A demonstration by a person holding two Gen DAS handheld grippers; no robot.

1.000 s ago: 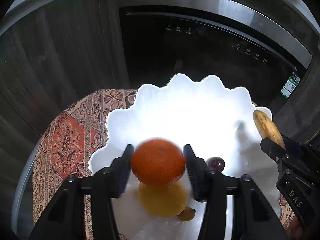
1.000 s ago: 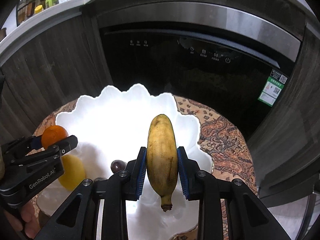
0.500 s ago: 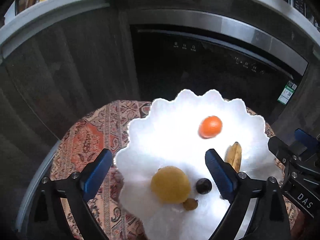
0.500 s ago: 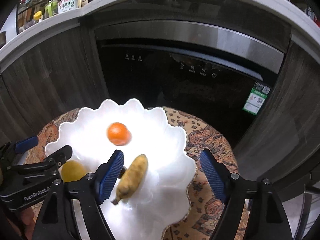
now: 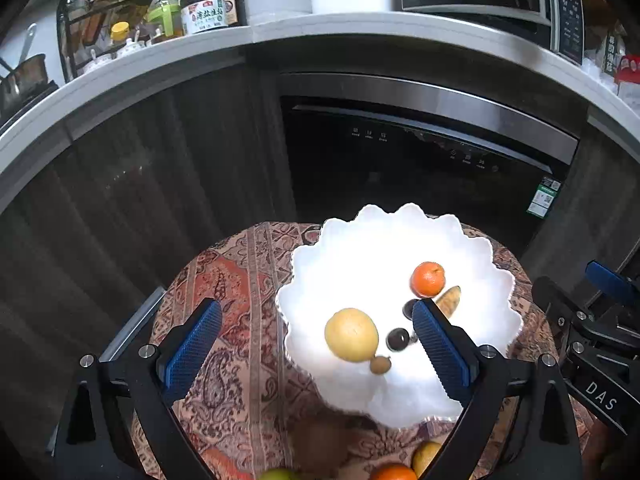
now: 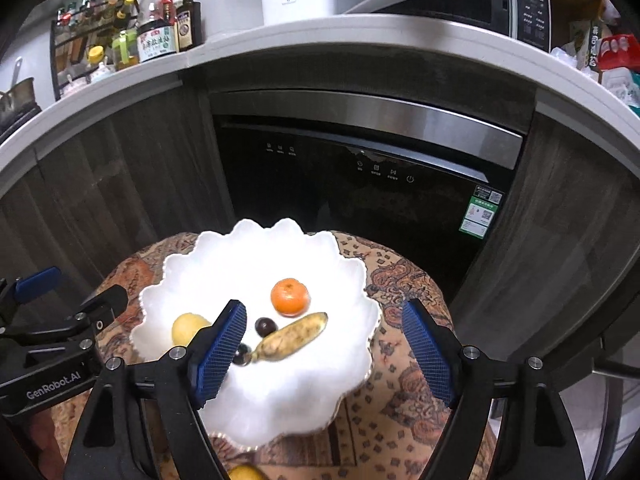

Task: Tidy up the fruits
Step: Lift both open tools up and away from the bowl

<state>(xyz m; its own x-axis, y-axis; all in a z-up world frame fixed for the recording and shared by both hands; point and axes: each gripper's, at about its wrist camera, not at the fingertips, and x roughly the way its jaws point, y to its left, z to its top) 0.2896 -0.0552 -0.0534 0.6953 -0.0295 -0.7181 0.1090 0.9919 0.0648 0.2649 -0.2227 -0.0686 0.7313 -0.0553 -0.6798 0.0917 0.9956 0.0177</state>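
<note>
A white scalloped plate (image 5: 360, 248) (image 6: 260, 248) on the round patterned table holds a tangerine (image 5: 427, 279) (image 6: 290, 297), a banana (image 5: 448, 298) (image 6: 292, 337), a yellow round fruit (image 5: 351, 334) (image 6: 188, 328), a dark grape (image 5: 397, 339) (image 6: 265, 326) and a small brown fruit (image 5: 380, 365). My left gripper (image 5: 316, 308) hangs above the plate's left side, its jaws opening with nothing between them. To its right, my right gripper (image 6: 323, 308) is open and empty above the plate's right rim. Each gripper shows at the edge of the other's view.
A paisley cloth (image 5: 240, 280) covers the table. Loose fruit lies near its front edge: an orange (image 5: 394, 472), a yellow one (image 5: 426, 454) and a green one (image 5: 280, 474). Behind stand a black dishwasher (image 5: 400, 168) and a counter (image 6: 360, 28) with bottles and appliances.
The left gripper let go of the tangerine and the right let go of the banana; both fruits now lie on the plate. Both grippers rose and drew back.
</note>
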